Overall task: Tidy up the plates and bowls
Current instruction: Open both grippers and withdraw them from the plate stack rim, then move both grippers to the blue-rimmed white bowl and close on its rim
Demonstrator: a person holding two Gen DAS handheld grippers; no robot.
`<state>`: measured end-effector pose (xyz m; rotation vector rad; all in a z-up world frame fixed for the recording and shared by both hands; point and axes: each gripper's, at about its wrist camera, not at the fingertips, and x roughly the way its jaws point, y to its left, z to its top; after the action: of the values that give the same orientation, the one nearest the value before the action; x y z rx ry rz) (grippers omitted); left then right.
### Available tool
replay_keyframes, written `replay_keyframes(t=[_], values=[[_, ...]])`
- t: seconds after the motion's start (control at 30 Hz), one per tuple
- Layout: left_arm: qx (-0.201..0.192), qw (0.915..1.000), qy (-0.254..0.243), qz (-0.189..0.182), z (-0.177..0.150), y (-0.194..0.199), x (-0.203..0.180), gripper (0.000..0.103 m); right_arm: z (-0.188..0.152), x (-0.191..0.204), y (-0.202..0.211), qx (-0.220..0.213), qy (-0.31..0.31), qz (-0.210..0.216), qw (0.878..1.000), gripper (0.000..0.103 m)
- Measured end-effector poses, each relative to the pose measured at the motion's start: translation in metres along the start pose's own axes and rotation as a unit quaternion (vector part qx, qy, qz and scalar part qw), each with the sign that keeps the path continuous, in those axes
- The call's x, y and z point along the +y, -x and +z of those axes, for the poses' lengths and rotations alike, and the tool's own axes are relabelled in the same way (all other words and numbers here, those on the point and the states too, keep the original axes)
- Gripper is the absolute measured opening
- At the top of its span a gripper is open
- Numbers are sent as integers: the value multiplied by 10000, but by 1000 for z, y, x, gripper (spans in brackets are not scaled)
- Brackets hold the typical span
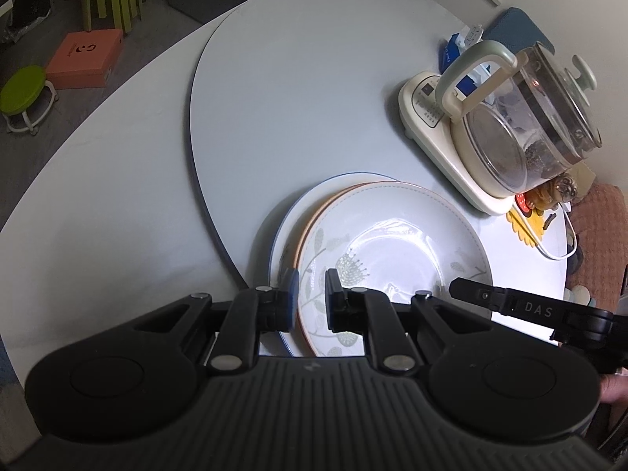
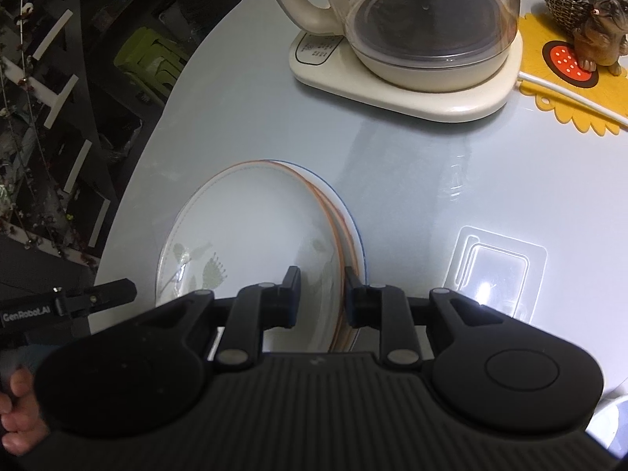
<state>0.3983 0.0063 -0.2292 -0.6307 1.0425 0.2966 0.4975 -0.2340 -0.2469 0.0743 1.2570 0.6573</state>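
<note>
A stack of plates sits on the pale blue table. The top one is an orange-rimmed floral plate (image 1: 392,243), also in the right wrist view (image 2: 251,235), lying on a blue-rimmed plate (image 1: 290,227). My left gripper (image 1: 312,288) straddles the left rim of the stack, jaws a little apart on either side of the rim. My right gripper (image 2: 322,286) straddles the right rim the same way. I cannot tell whether the pads press the rims. The right gripper's finger (image 1: 471,290) shows in the left wrist view, and the left gripper's finger (image 2: 106,292) in the right wrist view.
A glass electric kettle (image 1: 522,125) on a cream base (image 2: 408,94) stands beyond the plates. A yellow mat (image 2: 565,94) holds a dog figurine (image 2: 600,27) and a basket. A clear plastic tray (image 2: 498,271) lies right of the plates. The raised turntable edge (image 1: 196,149) runs left.
</note>
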Motion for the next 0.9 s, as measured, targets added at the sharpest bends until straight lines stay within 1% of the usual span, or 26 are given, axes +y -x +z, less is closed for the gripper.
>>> replay_keyframes(t=[0.23, 0.3, 0.33, 0.43, 0.53, 0.77, 0.9], values=[[-59, 9999, -104, -72, -6, 14, -6, 14, -1, 10, 3, -102, 102, -285, 9995, 28], [-57, 9998, -149, -95, -7, 19, -7, 14, -1, 14, 5, -212, 270, -623, 9975, 28], [-71, 9997, -167, -132, -8, 21, -8, 14, -1, 16, 7, -238, 358, -663, 9969, 27], [-117, 9995, -186, -232, -11, 29, -10, 14, 0, 17, 7, -105, 323, -586, 9977, 27], [-226, 9991, -268, -245, -12, 40, -14, 14, 1, 20, 11, -163, 295, -604, 9976, 27], [-535, 9967, -554, -264, -14, 80, -24, 14, -8, 32, 47, -559, 183, -376, 9976, 27], [-679, 9939, -753, -424, -18, 107, -24, 14, -18, 42, 75, -846, 124, -296, 9959, 27]])
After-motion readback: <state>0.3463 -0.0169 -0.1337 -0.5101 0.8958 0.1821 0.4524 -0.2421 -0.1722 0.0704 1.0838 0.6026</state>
